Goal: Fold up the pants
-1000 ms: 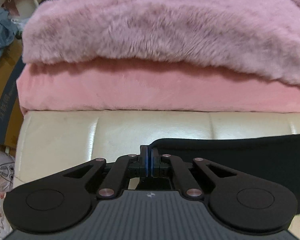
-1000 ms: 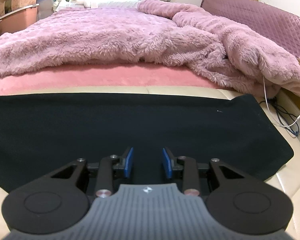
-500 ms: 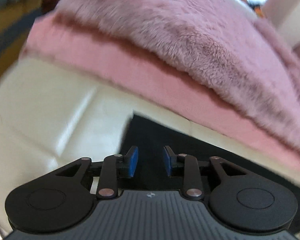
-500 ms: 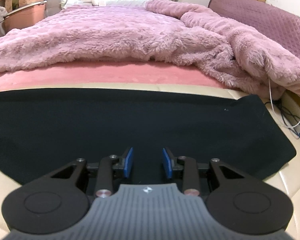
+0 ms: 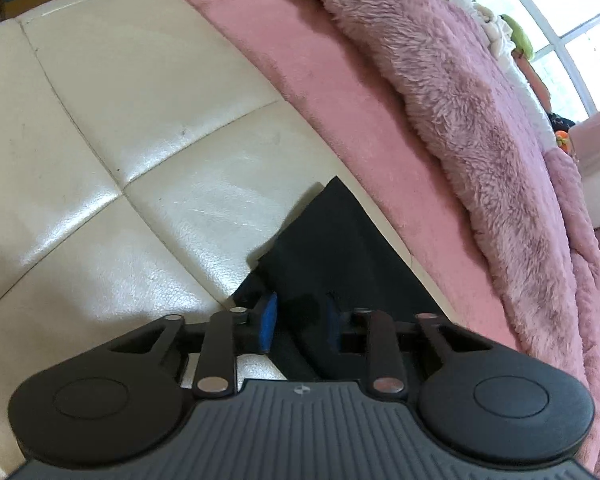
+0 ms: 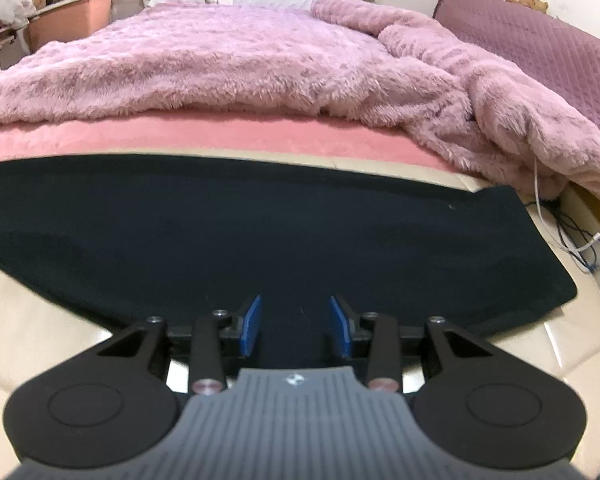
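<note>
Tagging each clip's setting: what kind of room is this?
Most likely a bedroom: a bed under a fluffy pink blanket, a quilted purple headboard, and black pants on the cream padded bench.

Pants (image 6: 260,232) flat on bench (image 6: 32,320), blanket (image 6: 220,64) behind.

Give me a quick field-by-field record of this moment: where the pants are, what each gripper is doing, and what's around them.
pants: black pants spread flat on the cream bench
left gripper: left gripper at the pants' corner, fingers closing with cloth between them, not yet pressed tight
right gripper: right gripper over the pants' near edge, fingers opening, nothing gripped
behind bench: pink sheet, fluffy pink blanket
right end: cables beside the pants
fold status: no fold visible
</note>
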Demonstrator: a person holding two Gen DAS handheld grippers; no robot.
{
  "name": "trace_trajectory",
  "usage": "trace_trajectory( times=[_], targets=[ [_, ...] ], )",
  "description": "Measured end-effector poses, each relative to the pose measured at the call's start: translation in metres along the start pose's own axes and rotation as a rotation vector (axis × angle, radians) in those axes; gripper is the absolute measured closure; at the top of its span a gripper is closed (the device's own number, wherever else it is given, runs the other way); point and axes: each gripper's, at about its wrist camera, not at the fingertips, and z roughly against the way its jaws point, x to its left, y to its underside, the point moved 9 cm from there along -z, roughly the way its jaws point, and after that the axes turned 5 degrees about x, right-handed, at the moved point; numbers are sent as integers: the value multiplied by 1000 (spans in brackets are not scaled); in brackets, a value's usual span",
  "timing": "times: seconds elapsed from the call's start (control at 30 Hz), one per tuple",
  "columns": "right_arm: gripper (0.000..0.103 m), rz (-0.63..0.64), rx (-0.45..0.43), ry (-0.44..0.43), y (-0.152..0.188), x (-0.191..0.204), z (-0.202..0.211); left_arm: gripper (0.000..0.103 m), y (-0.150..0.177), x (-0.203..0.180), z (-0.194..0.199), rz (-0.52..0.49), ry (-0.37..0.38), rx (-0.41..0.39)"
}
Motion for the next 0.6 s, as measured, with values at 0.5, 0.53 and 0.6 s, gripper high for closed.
trace_trajectory(
  times=[0.5,0.53,0.6],
  targets=[
    [75,606,104,120,42,48,-5,103,-5,-9,8,-106,-62,-34],
    [82,634,102,124,43,51,-6,103,-5,-9,8,-106,-63,-33],
    [100,673,92,135,42,54,-8,103,-7,-11,12,-108,-58,-39]
  ],
)
